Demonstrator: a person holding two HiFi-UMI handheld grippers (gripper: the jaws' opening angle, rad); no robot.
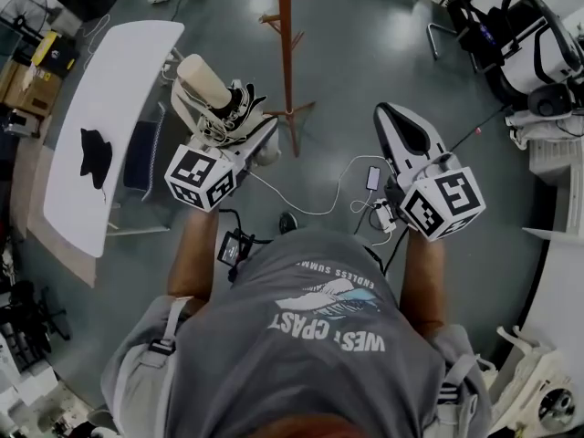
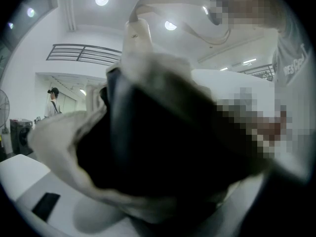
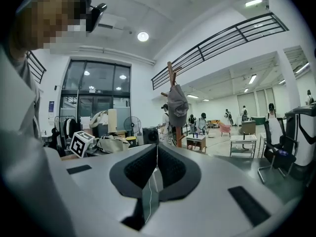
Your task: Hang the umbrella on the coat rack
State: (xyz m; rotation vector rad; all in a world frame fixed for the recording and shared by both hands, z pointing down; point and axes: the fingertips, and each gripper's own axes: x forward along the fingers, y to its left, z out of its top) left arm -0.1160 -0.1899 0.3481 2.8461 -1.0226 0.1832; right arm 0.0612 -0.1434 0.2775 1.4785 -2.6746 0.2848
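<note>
In the head view, the left gripper [image 1: 233, 124] is clamping the folded umbrella [image 1: 204, 80], whose cream end is pointing away from the person, just left of the wooden coat rack [image 1: 286, 53] (apart from it). The right gripper [image 1: 394, 121] is hovering to the rack's right. In the left gripper view, the umbrella [image 2: 163, 147] is filling the frame with dark and cream fabric. In the right gripper view, the jaws are sitting pressed together, empty, and the coat rack [image 3: 171, 75] is standing beyond them with a cap [image 3: 177, 105] hanging on it.
</note>
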